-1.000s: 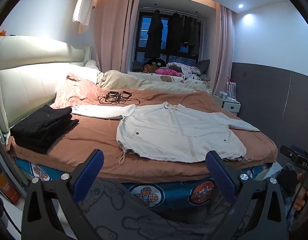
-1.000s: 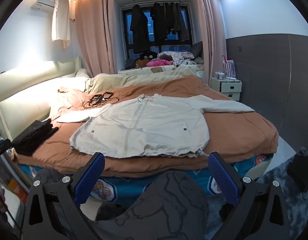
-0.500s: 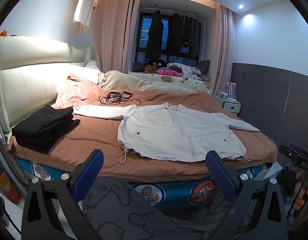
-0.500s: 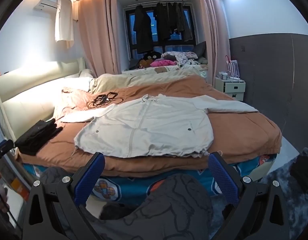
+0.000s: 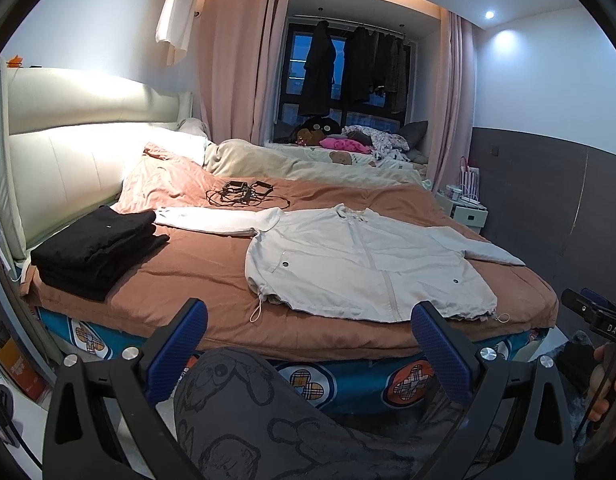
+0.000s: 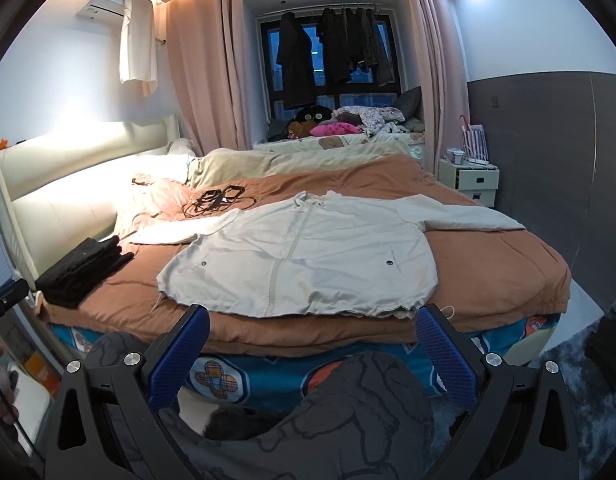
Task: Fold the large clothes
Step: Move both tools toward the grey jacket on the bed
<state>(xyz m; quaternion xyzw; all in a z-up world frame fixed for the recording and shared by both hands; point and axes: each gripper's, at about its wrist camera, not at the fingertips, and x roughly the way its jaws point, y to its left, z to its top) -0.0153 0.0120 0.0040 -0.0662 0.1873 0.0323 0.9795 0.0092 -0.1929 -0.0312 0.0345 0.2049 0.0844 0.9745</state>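
The jacket (image 5: 364, 264) lies flat, front up and zipped, in the centre of both views on the brown bed (image 5: 180, 280), sleeves spread toward the left and right edges of the frame. Its hem runs along the bed's near edge, low in the frame. Both the left gripper (image 5: 308, 334) and the right gripper (image 6: 312, 334) are spread wide with nothing between their blue pads, held short of the bed above the person's patterned knees.

Nothing is folded yet, so the risks lie in the first grab. The hem sits close to the edge: a careless pull could drag the jacket off the bed. The drawcords (image 5: 257, 311) dangling at the hem corners may get pinched instead of cloth. The cables (image 5: 244, 194), centre left, lie just beside the left sleeve (image 5: 212, 220) and could snag when it is swept inward. The black stack (image 5: 96, 246), lower left, is well apart.
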